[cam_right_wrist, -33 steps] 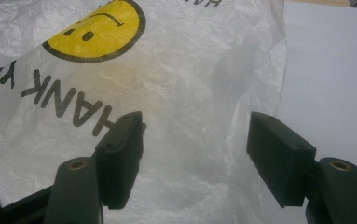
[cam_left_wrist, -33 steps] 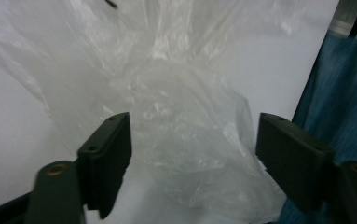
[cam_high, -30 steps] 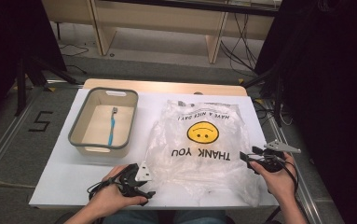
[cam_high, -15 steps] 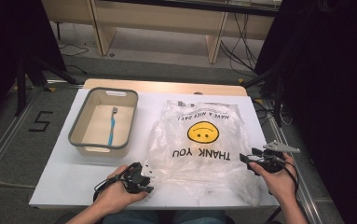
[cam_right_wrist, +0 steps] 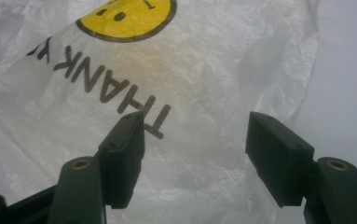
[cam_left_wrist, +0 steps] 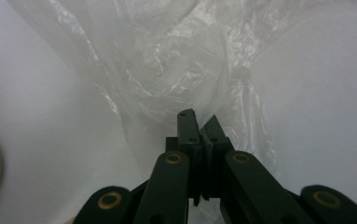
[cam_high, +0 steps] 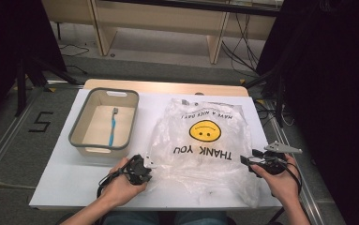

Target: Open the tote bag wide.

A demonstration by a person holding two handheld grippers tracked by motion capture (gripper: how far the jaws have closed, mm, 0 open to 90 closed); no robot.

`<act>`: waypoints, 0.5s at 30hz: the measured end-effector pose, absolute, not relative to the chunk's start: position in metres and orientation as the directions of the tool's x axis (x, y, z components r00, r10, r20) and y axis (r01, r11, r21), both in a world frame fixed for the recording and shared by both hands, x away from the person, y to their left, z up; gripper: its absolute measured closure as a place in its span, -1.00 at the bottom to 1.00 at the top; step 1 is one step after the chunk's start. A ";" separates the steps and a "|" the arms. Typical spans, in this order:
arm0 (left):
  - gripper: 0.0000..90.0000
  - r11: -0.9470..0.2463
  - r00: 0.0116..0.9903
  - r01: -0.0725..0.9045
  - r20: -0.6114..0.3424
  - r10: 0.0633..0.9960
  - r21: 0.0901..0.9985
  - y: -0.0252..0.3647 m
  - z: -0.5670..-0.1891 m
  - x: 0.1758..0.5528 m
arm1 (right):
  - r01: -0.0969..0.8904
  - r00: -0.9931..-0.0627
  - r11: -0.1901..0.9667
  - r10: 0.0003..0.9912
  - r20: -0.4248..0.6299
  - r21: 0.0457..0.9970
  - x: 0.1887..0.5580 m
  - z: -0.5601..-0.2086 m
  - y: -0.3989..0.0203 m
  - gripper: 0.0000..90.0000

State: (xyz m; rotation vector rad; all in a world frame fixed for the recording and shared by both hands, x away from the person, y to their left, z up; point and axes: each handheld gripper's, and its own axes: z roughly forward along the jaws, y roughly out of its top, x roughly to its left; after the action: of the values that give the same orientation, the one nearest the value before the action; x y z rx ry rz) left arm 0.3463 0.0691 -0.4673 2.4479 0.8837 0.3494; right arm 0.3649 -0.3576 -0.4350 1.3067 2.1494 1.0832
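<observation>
Two tongs: left pinching "THANK YOU" bag, right spread apart.

This is looking like a lab or recording studio rather than a home. A white desk is standing on a grey floor that is carrying tape lines and a taped number five. Black curtains are hanging at both sides, dark stand legs are resting by the left one, and loose cables are trailing under a pale wooden bench behind.
</observation>
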 end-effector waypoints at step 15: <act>0.98 -0.582 0.612 0.544 0.188 0.768 0.605 0.059 -0.445 0.404 | 0.538 -0.630 0.371 0.773 0.069 0.757 0.352 -0.426 -0.333 -0.16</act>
State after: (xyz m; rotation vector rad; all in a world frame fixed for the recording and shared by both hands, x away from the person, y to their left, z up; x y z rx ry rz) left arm 0.4042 0.0587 -0.4452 2.3411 1.0348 0.6015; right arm 0.3521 -0.3328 -0.4262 1.1566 2.3386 1.1204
